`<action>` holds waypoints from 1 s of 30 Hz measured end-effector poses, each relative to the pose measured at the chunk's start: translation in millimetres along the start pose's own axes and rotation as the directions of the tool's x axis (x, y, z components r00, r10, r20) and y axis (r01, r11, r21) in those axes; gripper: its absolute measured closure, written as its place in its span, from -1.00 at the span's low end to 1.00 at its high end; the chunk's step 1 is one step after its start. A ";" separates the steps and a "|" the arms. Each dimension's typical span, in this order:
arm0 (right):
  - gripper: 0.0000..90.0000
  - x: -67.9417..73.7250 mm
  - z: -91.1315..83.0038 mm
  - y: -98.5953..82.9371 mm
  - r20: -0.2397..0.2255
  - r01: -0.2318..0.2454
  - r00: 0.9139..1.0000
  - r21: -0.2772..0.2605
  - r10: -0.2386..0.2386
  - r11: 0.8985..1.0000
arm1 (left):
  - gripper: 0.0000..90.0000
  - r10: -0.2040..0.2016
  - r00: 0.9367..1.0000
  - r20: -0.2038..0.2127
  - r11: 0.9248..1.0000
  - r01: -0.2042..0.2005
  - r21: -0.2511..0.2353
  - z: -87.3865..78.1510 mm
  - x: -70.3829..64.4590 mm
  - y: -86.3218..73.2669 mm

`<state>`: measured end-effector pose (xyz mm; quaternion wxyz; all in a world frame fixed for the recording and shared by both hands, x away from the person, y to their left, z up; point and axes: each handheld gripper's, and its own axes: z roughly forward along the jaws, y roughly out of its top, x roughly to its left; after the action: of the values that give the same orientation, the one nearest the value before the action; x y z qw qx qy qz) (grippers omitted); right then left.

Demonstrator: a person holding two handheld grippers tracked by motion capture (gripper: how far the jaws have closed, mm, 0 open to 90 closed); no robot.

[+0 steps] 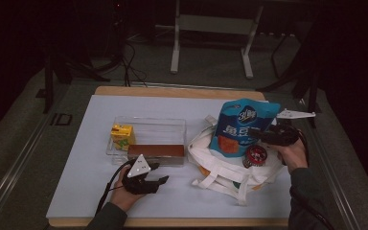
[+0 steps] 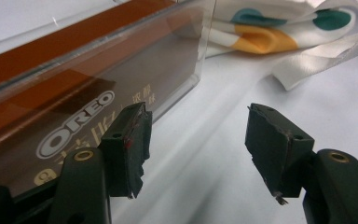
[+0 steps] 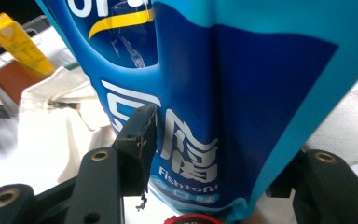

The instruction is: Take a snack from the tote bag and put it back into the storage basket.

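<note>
The clear plastic box (image 1: pixel 148 125) lies on the white table cover (image 1: pixel 86 191), and I use it as the landmark. Inside it, at its left end, stands a yellow drink carton (image 1: pixel 122 136). Along its near wall lies a long brown Oreo package (image 1: pixel 155 151). To the right of the box is a white tote bag (image 1: pixel 220 167) with coloured dots. A round red-lidded can (image 1: pixel 255 156) rests on the bag, on the side far from the box.

The blue snack pouch (image 1: pixel 242 127) stands upright above the bag, to the right of the box. The right gripper (image 1: pixel 268 135) holds it from its right side. In the right gripper view the pouch (image 3: pixel 223 93) sits between the two jaws, which press on its lower part, and the red lid (image 3: pixel 191 219) is just below it. This view also shows the words "Fish tofu" on the pouch, which the high view does not let me read.

The left gripper (image 1: pixel 165 180) rests in front of the box, near its near right corner, with the jaws wide apart and nothing between them. In the left gripper view (image 2: pixel 196 149) the Oreo name (image 2: pixel 77 126) is readable through the clear wall. The left pad (image 2: pixel 130 140) is just beside that wall; I cannot tell if it touches. The bag's strap (image 2: pixel 317 60) lies further behind.
</note>
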<state>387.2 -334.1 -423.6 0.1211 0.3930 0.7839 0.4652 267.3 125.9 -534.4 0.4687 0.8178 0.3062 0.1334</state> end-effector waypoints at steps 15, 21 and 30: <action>0.47 -2.4 3.3 -6.2 -0.072 -0.012 0.997 -0.043 0.009 0.999 | -0.15 0.010 1.000 0.001 1.000 -0.010 0.026 5.7 -3.6 -1.5; 0.68 2.1 3.0 -5.9 -0.051 0.046 0.997 -0.056 -0.049 0.997 | -0.18 -0.001 1.000 0.011 0.999 0.000 0.037 6.7 -2.5 -1.2; 0.88 3.4 1.1 -3.9 -0.059 0.057 0.996 -0.060 -0.061 0.997 | -0.18 -0.007 1.000 0.011 0.999 0.006 0.045 7.4 -2.0 -1.0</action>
<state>383.6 -332.0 -426.8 0.1223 0.3517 0.7845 0.4958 269.1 120.0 -539.0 0.4522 0.8280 0.3091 0.1202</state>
